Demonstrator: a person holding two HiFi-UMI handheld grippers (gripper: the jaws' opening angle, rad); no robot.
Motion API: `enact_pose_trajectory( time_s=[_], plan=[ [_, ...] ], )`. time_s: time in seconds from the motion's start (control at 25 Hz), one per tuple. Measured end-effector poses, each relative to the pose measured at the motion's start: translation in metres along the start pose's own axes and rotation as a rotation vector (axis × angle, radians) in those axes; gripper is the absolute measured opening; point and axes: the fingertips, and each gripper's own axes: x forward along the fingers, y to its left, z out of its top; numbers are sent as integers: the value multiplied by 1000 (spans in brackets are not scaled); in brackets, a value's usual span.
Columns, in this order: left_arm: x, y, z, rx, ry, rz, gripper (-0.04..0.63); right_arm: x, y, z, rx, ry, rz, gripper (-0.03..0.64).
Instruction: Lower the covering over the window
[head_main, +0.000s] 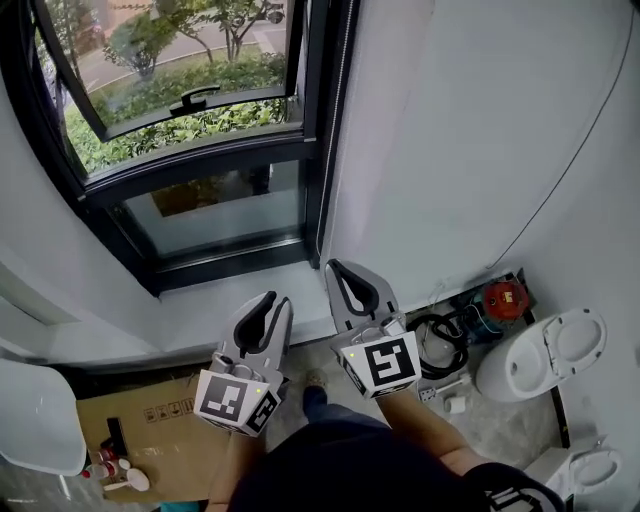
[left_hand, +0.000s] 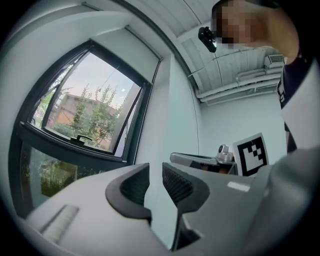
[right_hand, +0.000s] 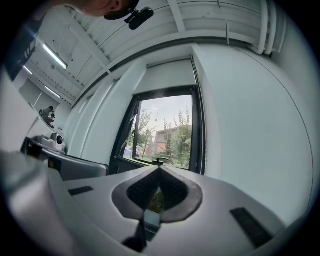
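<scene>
L gripper (head_main: 272, 299) jaws a bit apart, empty, R gripper (head_main: 336, 266) jaws pressed together, empty, both near window (head_main: 200, 163) sill, blind (right_hand: 170, 75) up at window's top edge, chain (head_main: 344, 120) along right frame edge.

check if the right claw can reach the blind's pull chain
Probably yes: the right claw is close to the pull chain with nothing between, though its jaws are shut.

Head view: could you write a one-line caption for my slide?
Seen from above, the left gripper and the right gripper, both empty, point toward the uncovered window.
</scene>
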Motion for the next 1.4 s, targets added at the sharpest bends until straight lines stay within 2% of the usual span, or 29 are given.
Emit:
enact_pose_trajectory(
  time_s=[0.24, 0.52, 0.96, 1.2, 1.4],
  plan=[
    [76, 33, 5, 2, -6, -58, 66, 69, -45, -11, 0, -7, -13, 12],
    [141, 62, -1, -3, -5, -93, 66, 123, -87, -23, -9, -27, -31, 12],
    [198, 85, 1, -6, 0, -153, 66, 146, -112, -27, -12, -10, -89, 12],
    [225, 93, 5, -12, 11, -221, 66, 158, -121, -26, -15, -7, -139, 12],
    [249, 99, 12, 1, 21, -282, 66, 166, -133, -25, 25, -6, -204, 12]
  ],
)
